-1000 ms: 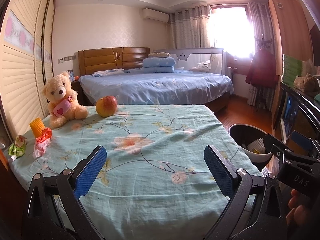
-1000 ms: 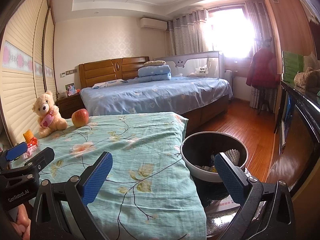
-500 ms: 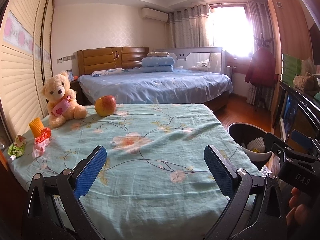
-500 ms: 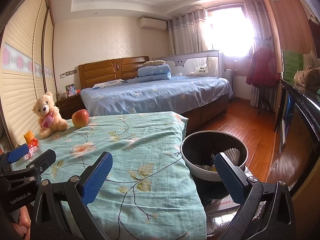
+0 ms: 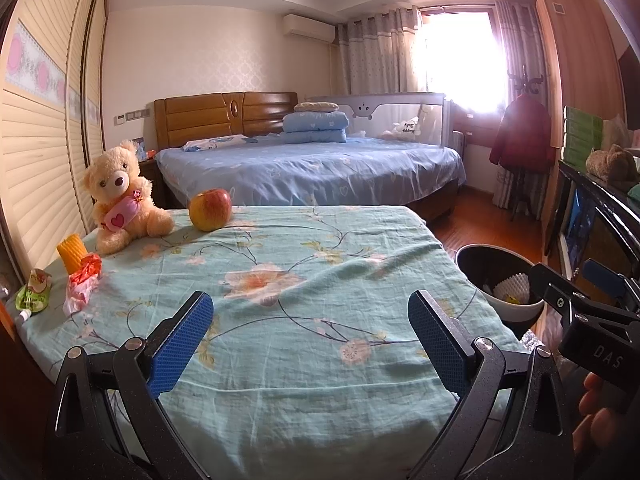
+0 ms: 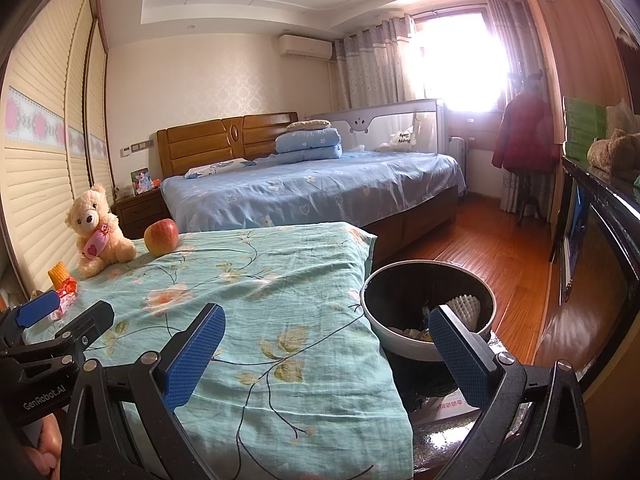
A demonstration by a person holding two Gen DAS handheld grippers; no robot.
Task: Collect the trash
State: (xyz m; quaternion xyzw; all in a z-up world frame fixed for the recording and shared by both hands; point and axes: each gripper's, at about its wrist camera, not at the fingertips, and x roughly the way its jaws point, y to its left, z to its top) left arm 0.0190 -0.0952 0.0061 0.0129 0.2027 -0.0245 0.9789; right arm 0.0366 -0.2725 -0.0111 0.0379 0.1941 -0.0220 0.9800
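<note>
A crumpled red-and-pink wrapper (image 5: 82, 282) and a flat green pouch (image 5: 34, 291) are seen at the left edge of the floral cloth-covered bed (image 5: 280, 280). The round black bin (image 6: 428, 312) stands beside its right edge. Left gripper (image 5: 310, 338) and right gripper (image 6: 326, 354) are spread, holding nothing.

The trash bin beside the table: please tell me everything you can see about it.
The round black trash bin with a pale rim stands upright on the wooden floor, right beside the right edge of the table with the turquoise floral cloth. It is open, with no lid in view. Its inner wall looks dark and glossy. Inside lie a white foam fruit net and some small mixed scraps. The open right claw hangs in front of it and does not touch it. A printed plastic bag seems to lie at its base.
</note>
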